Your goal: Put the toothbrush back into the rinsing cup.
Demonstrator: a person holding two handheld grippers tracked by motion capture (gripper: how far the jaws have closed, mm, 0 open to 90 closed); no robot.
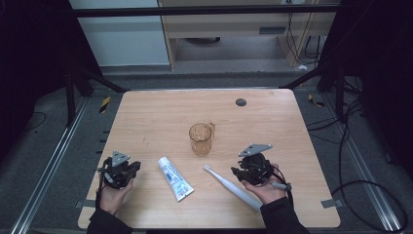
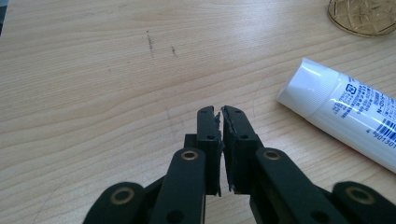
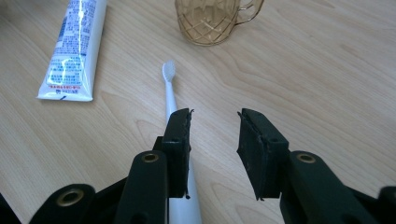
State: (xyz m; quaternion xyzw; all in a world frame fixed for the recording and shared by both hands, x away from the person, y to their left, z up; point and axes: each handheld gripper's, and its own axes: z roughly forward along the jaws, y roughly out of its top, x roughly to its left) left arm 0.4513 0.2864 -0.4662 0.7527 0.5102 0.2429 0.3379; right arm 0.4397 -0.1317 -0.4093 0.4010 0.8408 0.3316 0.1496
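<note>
A white toothbrush (image 1: 229,185) lies slantwise on the wooden table (image 1: 146,117), bristles toward an amber glass mug (image 1: 200,138). To its left lies a white toothpaste tube (image 1: 175,178). My right gripper (image 1: 236,171) hovers over the brush handle. In the right gripper view its jaws (image 3: 215,119) stand open with nothing between them, and the toothbrush (image 3: 169,88) passes under the left jaw, with the mug (image 3: 210,18) and the tube (image 3: 72,46) beyond. My left gripper (image 1: 135,167) rests at the table's left, shut and empty (image 2: 221,112), the tube's cap end (image 2: 345,112) to its right.
A small dark round disc (image 1: 240,102) sits near the table's far edge. Bare wood spreads behind the mug and along the left side. Beyond the table are black frame legs, cables on the floor and a wooden cabinet.
</note>
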